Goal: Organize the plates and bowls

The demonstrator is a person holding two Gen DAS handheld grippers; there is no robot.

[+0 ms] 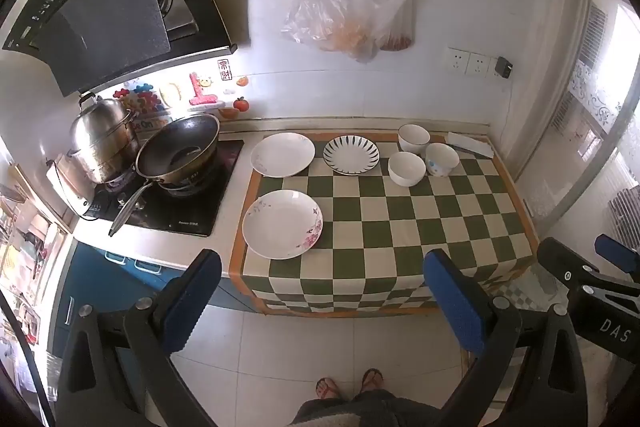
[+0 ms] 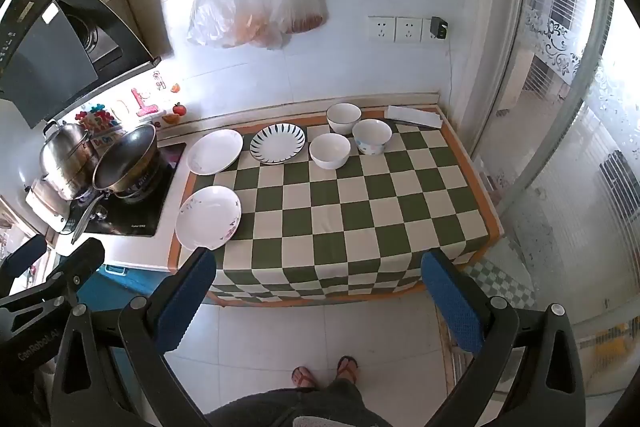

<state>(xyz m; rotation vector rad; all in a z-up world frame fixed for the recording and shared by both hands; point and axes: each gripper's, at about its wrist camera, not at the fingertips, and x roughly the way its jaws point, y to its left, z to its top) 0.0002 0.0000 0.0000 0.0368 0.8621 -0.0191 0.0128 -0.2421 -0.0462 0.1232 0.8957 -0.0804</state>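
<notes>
On the green checked cloth (image 1: 400, 223) lie three plates: a floral plate (image 1: 282, 223) at the front left, a plain white plate (image 1: 283, 154) behind it, and a striped plate (image 1: 351, 154) in the middle back. Three bowls stand at the back right: two white bowls (image 1: 407, 168) (image 1: 414, 138) and a patterned bowl (image 1: 441, 159). All show in the right wrist view too, with the floral plate (image 2: 209, 218) and striped plate (image 2: 278, 143). My left gripper (image 1: 322, 291) and right gripper (image 2: 318, 291) are open, empty, and held in front of the counter, above the floor.
A wok (image 1: 178, 150) and a steel pot (image 1: 102, 139) sit on the hob at left under a range hood (image 1: 108, 11). Plastic bags (image 1: 352, 3) hang on the wall. A flat white box (image 1: 470, 145) lies at the back right. A glass door (image 2: 560, 131) is at right.
</notes>
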